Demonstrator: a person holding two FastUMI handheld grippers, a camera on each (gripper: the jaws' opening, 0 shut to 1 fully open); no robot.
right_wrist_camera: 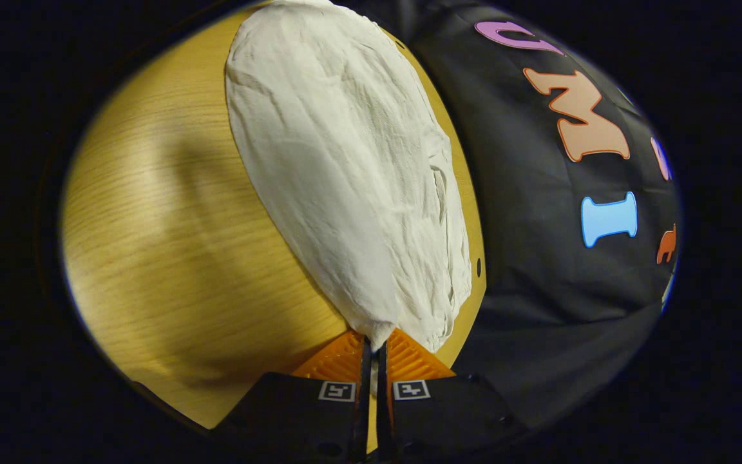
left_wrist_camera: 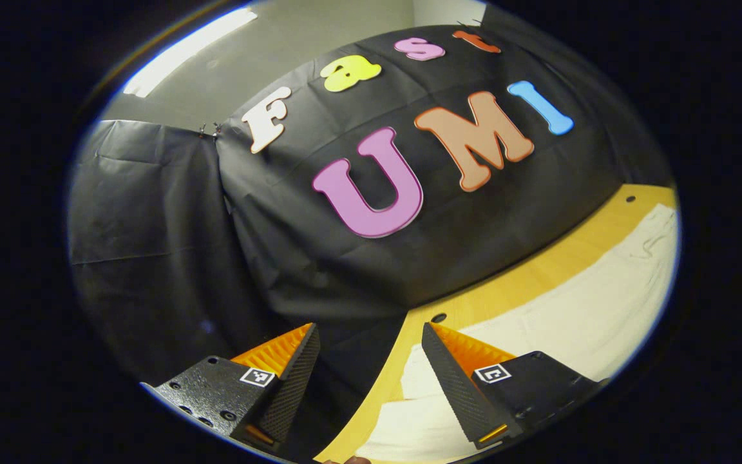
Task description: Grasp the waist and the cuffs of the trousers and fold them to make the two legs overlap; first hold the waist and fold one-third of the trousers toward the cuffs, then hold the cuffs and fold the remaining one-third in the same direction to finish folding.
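The white trousers (right_wrist_camera: 345, 167) lie stretched along the wooden table (right_wrist_camera: 165, 232), running away from me in the right gripper view. My right gripper (right_wrist_camera: 372, 345) is shut on their near end, and a corner of cloth is pinched between its fingers. In the left gripper view the white trousers (left_wrist_camera: 577, 309) spread over the table (left_wrist_camera: 538, 274) at the right. My left gripper (left_wrist_camera: 371, 341) stands open near the table's end, with nothing between its fingers and one finger over the cloth's edge. Which end of the trousers each gripper is at cannot be told.
The black cloth wall (left_wrist_camera: 319, 258) hangs close behind the table's far edge and around its end. Small round holes (left_wrist_camera: 438, 318) mark the tabletop near the edge. A broad stretch of bare wood (right_wrist_camera: 152, 193) lies beside the trousers.
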